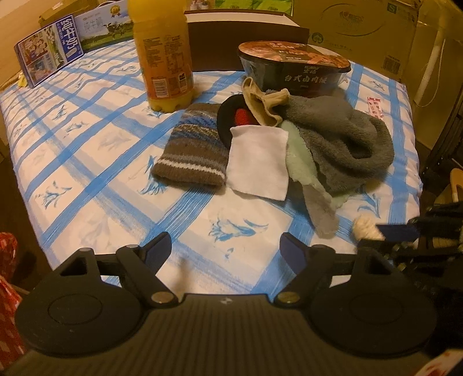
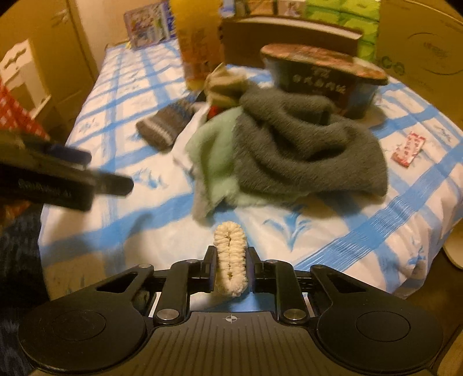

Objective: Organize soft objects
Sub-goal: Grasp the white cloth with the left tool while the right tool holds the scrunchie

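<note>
A heap of soft things lies on the blue-checked bedspread (image 1: 101, 162): a grey fluffy towel (image 1: 347, 136), a mint green cloth (image 1: 301, 165), a white cloth (image 1: 259, 162), a brown striped knit piece (image 1: 194, 147), a beige sock (image 1: 260, 101) and a black item with red inside (image 1: 231, 115). My left gripper (image 1: 225, 245) is open above the bedspread in front of the heap, with nothing between its fingers. My right gripper (image 2: 230, 260) is shut on a cream fluffy scrunchie (image 2: 230, 240), squeezed narrow near the bed's front edge. The grey towel (image 2: 303, 150) lies just beyond it.
An orange juice bottle (image 1: 165, 55) and a dark instant-noodle bowl (image 1: 295, 66) stand behind the heap. Milk cartons (image 1: 49, 57) stand at the far left, cardboard boxes (image 1: 361, 26) at the back. A red-and-white packet (image 2: 408, 149) lies right of the towel.
</note>
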{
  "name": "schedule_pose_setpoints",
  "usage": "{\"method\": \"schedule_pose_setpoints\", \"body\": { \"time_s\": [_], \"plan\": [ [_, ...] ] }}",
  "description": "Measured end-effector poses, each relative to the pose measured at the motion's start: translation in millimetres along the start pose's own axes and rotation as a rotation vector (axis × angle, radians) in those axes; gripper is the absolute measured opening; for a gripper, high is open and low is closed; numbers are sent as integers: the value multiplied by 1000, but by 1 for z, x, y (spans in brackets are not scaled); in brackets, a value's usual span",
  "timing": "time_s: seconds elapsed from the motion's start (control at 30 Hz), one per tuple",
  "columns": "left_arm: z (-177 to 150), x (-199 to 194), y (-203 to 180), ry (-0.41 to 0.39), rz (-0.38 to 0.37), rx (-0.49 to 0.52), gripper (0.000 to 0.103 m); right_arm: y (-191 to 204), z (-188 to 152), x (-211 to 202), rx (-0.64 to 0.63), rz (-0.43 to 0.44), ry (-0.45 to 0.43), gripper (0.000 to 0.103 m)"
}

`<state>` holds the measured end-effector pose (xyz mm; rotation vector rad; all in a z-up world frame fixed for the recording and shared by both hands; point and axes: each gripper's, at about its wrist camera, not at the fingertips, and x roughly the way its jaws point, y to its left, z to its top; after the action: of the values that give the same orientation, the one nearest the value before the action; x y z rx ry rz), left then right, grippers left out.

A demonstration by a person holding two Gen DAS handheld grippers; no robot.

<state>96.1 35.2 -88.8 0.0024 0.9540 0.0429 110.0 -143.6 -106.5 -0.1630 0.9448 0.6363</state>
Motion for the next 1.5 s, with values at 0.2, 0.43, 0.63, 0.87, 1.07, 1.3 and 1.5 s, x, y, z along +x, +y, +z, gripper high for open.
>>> {"method": "schedule_pose_setpoints", "body": {
  "time_s": [0.2,0.43,0.63,0.87,1.07,1.3,1.5],
  "plan": [
    [7,17,-10,-35,-18,62,76,-12,18,-8,73,-22,-67,21],
    [14,36,-28,-91,-35,171,75,-27,31,-10,139,-43,-98,21],
    [20,52,-37,-117,-21,248,68,-35,29,-9,165,-60,-89,21],
    [24,59,-34,-136,-20,293,41,-40,26,-7,183,-72,-74,21],
    [26,54,-21,-140,-51,261,10,-41,25,-9,187,-74,-75,21],
    [27,28,-2,-185,-44,213,7,-40,27,-19,188,-80,-102,21],
    [33,6,12,-199,-32,172,7,-36,35,-29,171,-71,-134,21]
  ]
}}
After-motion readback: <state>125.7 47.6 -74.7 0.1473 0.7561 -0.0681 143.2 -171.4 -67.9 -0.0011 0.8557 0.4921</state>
